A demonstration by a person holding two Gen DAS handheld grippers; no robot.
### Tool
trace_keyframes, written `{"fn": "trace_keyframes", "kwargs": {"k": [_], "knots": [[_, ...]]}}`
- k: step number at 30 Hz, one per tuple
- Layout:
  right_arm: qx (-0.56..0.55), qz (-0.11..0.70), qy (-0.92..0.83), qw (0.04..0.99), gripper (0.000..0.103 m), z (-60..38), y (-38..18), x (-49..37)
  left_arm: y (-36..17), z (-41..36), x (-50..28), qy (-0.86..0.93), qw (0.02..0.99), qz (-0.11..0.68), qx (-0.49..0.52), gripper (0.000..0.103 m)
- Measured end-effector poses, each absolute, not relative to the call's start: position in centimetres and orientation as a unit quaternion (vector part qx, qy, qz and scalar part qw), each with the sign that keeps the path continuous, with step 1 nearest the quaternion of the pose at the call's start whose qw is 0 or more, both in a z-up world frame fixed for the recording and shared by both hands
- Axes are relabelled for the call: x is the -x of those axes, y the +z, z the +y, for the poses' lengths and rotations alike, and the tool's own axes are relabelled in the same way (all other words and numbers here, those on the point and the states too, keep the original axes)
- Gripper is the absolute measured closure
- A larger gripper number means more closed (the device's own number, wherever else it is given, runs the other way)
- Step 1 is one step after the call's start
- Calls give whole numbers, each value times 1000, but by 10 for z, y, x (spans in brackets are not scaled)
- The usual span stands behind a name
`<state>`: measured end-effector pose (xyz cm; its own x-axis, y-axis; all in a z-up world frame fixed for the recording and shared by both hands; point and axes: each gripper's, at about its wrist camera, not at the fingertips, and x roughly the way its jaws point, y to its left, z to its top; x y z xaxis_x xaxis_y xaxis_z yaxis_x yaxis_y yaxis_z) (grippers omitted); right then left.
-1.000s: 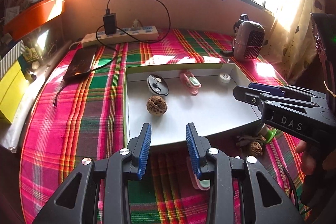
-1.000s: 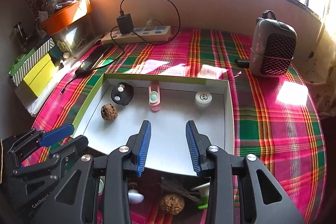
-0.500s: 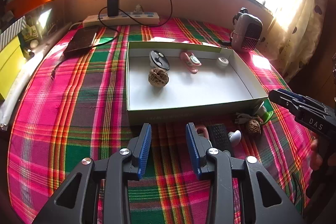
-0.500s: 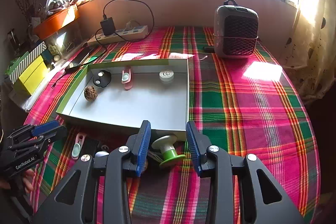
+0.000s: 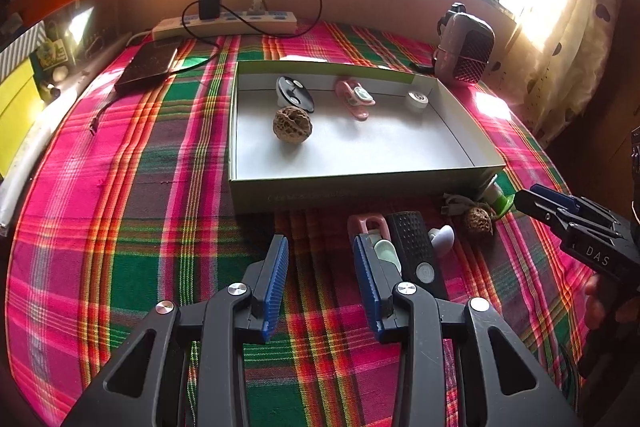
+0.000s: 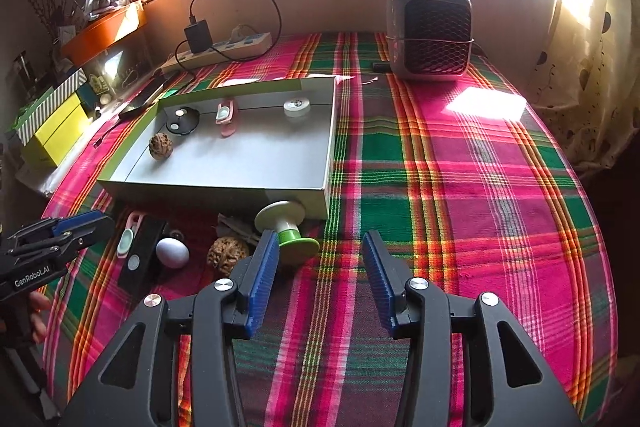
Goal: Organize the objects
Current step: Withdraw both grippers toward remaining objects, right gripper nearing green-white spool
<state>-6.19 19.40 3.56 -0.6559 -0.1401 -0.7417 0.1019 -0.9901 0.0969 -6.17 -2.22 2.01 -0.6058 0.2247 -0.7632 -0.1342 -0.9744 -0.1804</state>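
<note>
A shallow white box [image 5: 360, 187] [image 6: 224, 191] on the plaid cloth holds a walnut [image 5: 292, 125], a black disc [image 5: 294, 93], a pink clip [image 5: 354, 99] and a white cap [image 5: 416, 101]. In front of it lie a pink clip [image 5: 370, 227], a black remote [image 5: 416, 247] [image 6: 140, 255], a white egg-shaped piece [image 6: 172, 253], a walnut [image 6: 228, 255] and a white-and-green spool [image 6: 286, 227]. My left gripper [image 5: 320, 259] is open over bare cloth, just left of the pink clip. My right gripper [image 6: 320, 251] is opening, nothing between its pads, the spool just off its left finger.
A grey heater [image 6: 430, 31] stands at the back right. A power strip with charger [image 5: 224, 23] and a dark phone [image 5: 148, 67] lie at the back left. Yellow boxes [image 6: 52, 131] and an orange tray [image 6: 104, 31] line the left side. A curtain [image 6: 592, 67] hangs on the right.
Both grippers pulled back from over the box to the cloth in front of it. The right gripper shifted rightward past the spool and its jaws widened.
</note>
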Motion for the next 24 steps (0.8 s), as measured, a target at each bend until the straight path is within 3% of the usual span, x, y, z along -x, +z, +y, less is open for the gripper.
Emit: {"fn": "trace_keyframes", "kwargs": {"k": [24], "knots": [[-431, 12, -901, 54, 58, 189, 23, 85, 17, -2, 66, 883, 131, -60, 446, 70]]}}
